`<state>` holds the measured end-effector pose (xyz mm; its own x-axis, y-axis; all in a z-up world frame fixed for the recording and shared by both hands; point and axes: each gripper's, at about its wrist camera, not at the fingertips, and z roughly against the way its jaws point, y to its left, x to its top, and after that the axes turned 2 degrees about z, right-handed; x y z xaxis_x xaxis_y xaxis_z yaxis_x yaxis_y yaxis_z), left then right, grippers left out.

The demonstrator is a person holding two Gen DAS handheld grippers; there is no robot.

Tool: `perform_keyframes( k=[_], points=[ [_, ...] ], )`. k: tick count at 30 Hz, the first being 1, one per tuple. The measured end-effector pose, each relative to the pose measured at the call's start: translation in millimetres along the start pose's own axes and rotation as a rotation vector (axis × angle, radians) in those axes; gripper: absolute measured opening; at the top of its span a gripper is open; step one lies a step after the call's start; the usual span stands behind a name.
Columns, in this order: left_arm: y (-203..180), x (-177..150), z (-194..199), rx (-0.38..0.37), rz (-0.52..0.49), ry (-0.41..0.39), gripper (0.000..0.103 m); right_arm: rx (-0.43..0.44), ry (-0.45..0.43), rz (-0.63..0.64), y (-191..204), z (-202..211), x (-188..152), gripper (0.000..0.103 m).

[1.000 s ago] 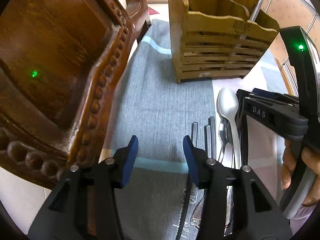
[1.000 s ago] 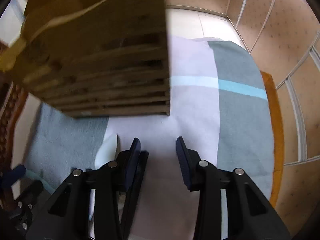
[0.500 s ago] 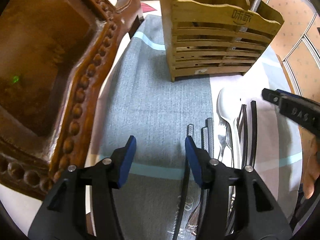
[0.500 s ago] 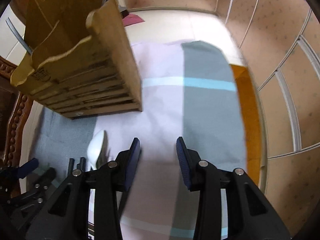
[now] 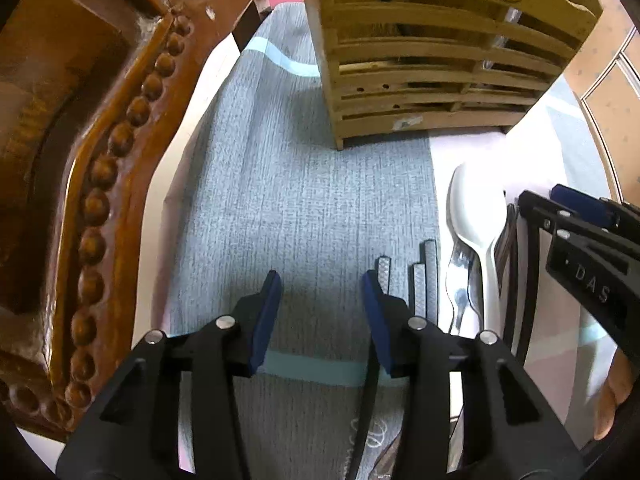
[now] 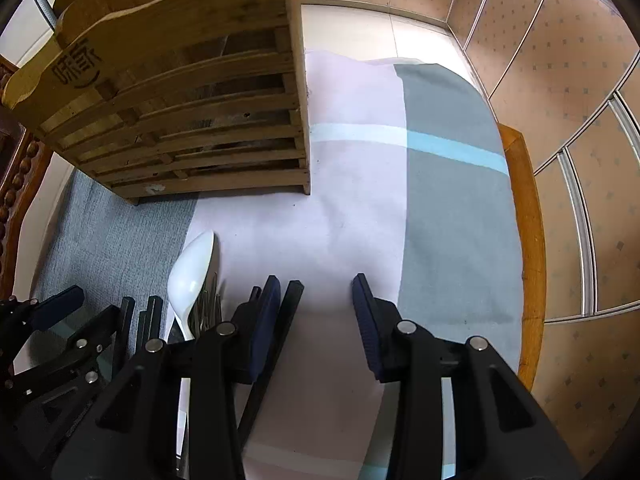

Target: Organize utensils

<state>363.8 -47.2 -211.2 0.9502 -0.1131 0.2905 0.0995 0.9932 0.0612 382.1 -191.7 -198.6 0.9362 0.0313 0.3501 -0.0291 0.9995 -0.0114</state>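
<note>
Covering most of the table is a grey, pale pink and light-blue striped cloth (image 6: pixel 448 208), with a slatted bamboo utensil holder (image 6: pixel 192 120) standing at its far side. Below that lies the loose pile: a white ceramic spoon (image 5: pixel 476 220), black textured chopsticks (image 5: pixel 430 276) and a shiny metal fork (image 5: pixel 460 276), all side by side on the cloth. The left hand-held gripper (image 5: pixel 320 304) points down just left of the chopsticks, jaws closing with only cloth between them. The right hand-held gripper (image 6: pixel 314 312) hangs spread beside a black stick, pinching nothing.
</note>
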Motion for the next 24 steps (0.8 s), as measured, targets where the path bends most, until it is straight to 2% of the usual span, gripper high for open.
perform_keyframes(
  k=[6,10,12,13,14,16,21,24],
  points=[
    [-5.1,4.1,-0.8,0.02,-0.008,-0.01,0.049,-0.035,-0.007,0.045,15.4,-3.0,-1.7,0.038],
    [-9.8,8.8,-6.8,0.022,-0.018,-0.017,0.047,-0.014,-0.009,0.066,25.2,1.4,-6.1,0.014],
    [-11.0,8.7,-6.8,-0.015,-0.015,-0.016,0.034,-0.018,-0.012,0.069,29.8,2.5,-7.6,0.013],
    [-12.0,9.3,-6.9,-0.029,-0.013,-0.015,0.013,-0.009,-0.013,0.061,28.8,3.7,-8.0,0.013],
    [-13.2,9.7,-6.3,-0.027,-0.011,-0.016,0.004,0.004,-0.011,0.05,27.5,4.4,-8.2,0.013],
    [-12.5,11.1,-2.9,-0.028,-0.001,-0.037,0.001,0.027,-0.014,0.033,22.3,9.8,-9.3,0.012],
    [-0.7,13.6,21.7,-0.099,0.032,-0.128,0.0,0.037,-0.072,0.015,13.4,33.8,-9.2,0.012],
    [-0.2,15.7,18.9,-0.13,0.03,-0.112,0.0,0.05,-0.088,0.009,10.7,43.1,-8.5,0.012]
  ],
)
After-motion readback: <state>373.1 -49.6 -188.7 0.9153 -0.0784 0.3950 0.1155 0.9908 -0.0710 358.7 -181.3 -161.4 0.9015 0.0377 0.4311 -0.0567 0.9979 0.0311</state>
